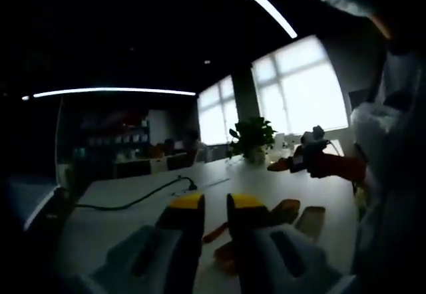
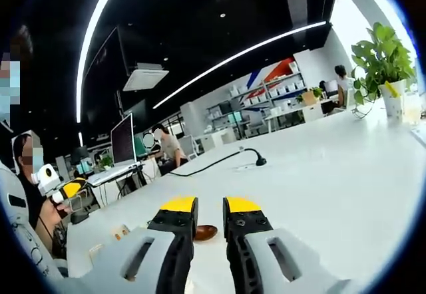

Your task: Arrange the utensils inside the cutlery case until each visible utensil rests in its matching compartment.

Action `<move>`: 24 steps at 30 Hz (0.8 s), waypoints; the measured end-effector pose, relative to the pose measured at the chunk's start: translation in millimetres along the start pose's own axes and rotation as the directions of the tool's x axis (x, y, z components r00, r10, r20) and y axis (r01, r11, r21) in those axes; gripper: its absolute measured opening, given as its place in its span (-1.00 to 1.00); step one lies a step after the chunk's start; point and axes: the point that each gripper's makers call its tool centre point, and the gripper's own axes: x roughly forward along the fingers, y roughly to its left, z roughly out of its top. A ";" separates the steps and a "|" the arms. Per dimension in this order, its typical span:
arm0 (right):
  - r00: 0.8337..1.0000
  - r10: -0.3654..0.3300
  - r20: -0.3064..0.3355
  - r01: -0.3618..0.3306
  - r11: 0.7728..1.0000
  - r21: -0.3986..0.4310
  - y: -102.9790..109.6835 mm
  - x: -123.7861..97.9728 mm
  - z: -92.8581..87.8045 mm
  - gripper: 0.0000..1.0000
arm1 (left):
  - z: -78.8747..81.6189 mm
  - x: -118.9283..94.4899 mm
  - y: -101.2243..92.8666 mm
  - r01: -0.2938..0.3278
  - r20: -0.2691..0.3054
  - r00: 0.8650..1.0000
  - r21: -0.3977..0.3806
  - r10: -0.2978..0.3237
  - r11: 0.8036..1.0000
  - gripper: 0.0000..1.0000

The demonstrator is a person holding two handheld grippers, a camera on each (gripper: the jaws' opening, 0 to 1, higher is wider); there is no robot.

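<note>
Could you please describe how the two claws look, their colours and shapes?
Both look alike. The left claw has two black jaws with yellow tips, set on pale grey bodies with slot-shaped openings. The right claw has the same black jaws, yellow tips and light grey slotted bodies. No cables or markings are visible on them.

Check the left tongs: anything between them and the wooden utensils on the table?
Nothing visible stands between them. In the left gripper view the left tongs sit just above the wooden utensils on the white table, tips slightly apart, nothing held. The black cable lies off to the side.
</note>
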 end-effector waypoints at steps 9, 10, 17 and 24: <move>1.000 -0.008 0.014 0.008 1.000 -0.011 -1.5 8.8 6.2 -0.68 | 14.3 -9.9 21.6 -0.039 0.028 0.999 0.018 0.039 0.999 -0.72; 1.000 -0.012 0.010 0.012 1.000 -0.007 -3.1 11.2 4.2 -0.67 | 15.5 -10.4 22.5 -0.040 0.033 0.999 0.013 0.039 0.999 -0.72; 0.998 -0.020 -0.060 0.019 1.000 -0.017 -10.6 20.4 -12.2 -0.65 | 10.4 -8.7 17.2 -0.057 0.032 0.998 0.035 0.056 0.998 -0.72; 0.989 0.027 -0.145 -0.023 0.999 0.034 -7.6 28.3 -36.0 -0.65 | 7.7 -7.8 16.2 -0.062 0.022 0.998 0.049 0.061 0.997 -0.72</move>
